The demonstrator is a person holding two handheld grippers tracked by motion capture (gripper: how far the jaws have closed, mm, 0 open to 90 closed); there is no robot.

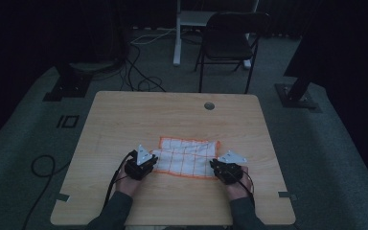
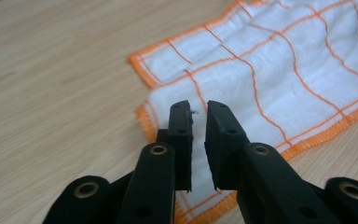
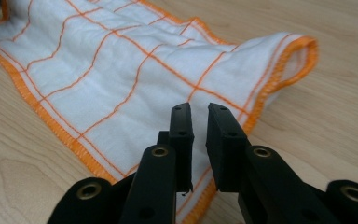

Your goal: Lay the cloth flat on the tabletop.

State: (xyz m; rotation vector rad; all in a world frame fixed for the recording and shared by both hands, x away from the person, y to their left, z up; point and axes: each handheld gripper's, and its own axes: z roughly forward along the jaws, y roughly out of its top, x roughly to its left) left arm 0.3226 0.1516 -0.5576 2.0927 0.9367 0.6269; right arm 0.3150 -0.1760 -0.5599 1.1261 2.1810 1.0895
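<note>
High view first: a white cloth point(image 1: 186, 158) with an orange grid and orange stitched border is laid on the near half of a wooden table point(image 1: 124, 120), folded over so two layers are seen. It's flanked by both tools, the left gripper point(image 1: 142, 164) at its left end and the right gripper point(image 1: 226, 170) at its right end, each held by a hand coming in from the bottom edge, cables trailing back.

Left gripper view: the jaws are parted by a narrow slit, and nothing is pinched in it. They're hung just above the folded corner of the cloth point(image 2: 270, 79), whose orange hem is seen right under the tips. A bit of lint is stuck on one jaw edge.

Right gripper view: same deal, a slim gap between the jaws, no fabric clamped. The cloth point(image 3: 121, 79) is spread out ahead, with its far corner curled up off the wood.

Behind the table a dark chair point(image 1: 230, 40) is parked on grey carpet.
</note>
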